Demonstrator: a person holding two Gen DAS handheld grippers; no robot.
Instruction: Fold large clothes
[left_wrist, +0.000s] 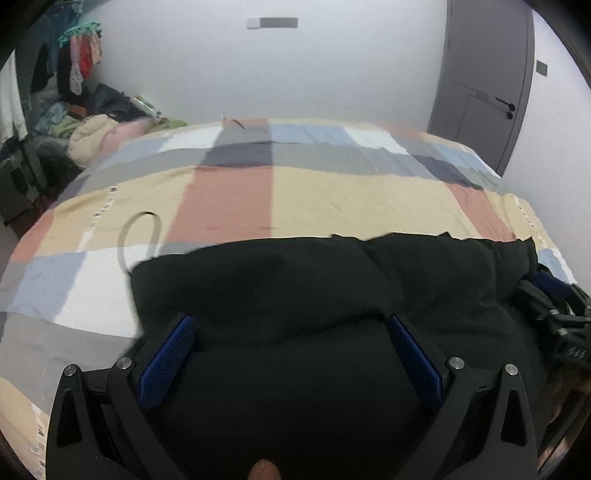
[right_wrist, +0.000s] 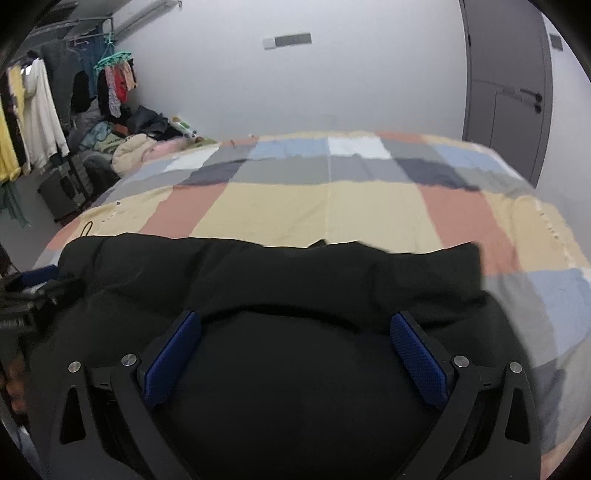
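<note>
A large black garment (left_wrist: 332, 280) lies bunched on the near part of a bed with a checked cover (left_wrist: 332, 195). It also shows in the right wrist view (right_wrist: 280, 280). My left gripper (left_wrist: 291, 325) is open, its blue pads (left_wrist: 173, 350) spread wide over the garment's left part, with nothing between them. My right gripper (right_wrist: 295, 321) is open too, its blue pads (right_wrist: 417, 354) spread over the garment's right part. The right gripper shows at the right edge of the left wrist view (left_wrist: 554, 314), and the left gripper at the left edge of the right wrist view (right_wrist: 29, 291).
The checked bed cover (right_wrist: 369, 206) stretches toward a white wall. A light cord loop (left_wrist: 140, 232) lies on the bed left of the garment. Piled clothes (left_wrist: 96, 133) and hanging clothes (right_wrist: 33, 110) stand at the far left. A grey door (left_wrist: 484, 85) is at the far right.
</note>
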